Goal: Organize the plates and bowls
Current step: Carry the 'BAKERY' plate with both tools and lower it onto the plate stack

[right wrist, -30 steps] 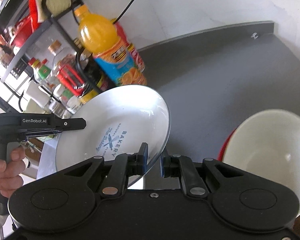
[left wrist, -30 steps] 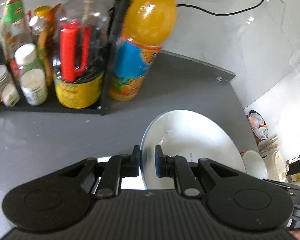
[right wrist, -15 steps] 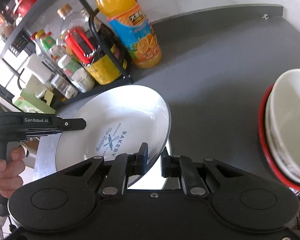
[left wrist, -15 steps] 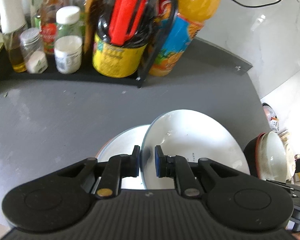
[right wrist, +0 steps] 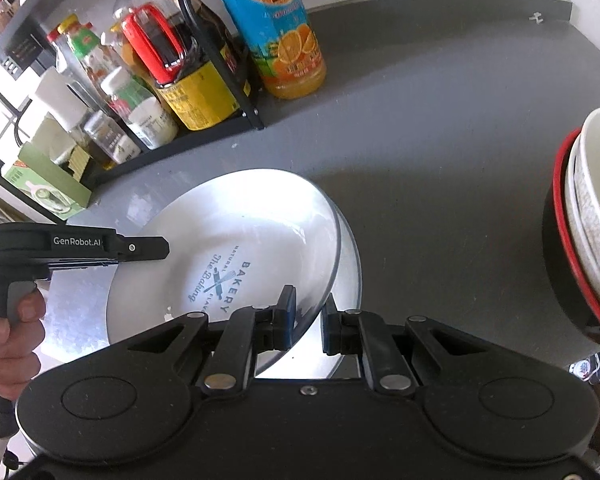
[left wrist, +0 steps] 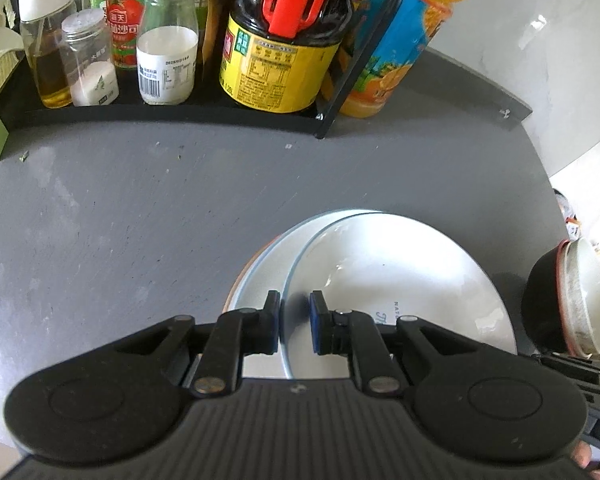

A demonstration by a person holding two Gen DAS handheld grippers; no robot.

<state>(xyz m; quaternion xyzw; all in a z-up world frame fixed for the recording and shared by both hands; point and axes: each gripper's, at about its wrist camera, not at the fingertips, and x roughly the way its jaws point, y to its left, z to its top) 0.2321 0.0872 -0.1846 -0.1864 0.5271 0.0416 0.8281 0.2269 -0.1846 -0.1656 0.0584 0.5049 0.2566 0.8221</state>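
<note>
Looks like the stacking step: both claws are pinching the rim of the white bakery plate (right wrist: pixel 236 256), left claw (left wrist: pixel 294 322) on one edge, right claw (right wrist: pixel 308 320) on the opposite one, and it sits tilted just over another plate (left wrist: pixel 260 280) on the grey desk (left wrist: pixel 140 208). Nested bowls (right wrist: pixel 584 216) wait off to the right. I'd guess next is level it, lower it, then open up

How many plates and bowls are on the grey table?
Plates: at least 2, the BAKERY plate over a plain plate
Bowls: at least 2, a white bowl nested in a red-rimmed bowl
Total: at least 4
</note>
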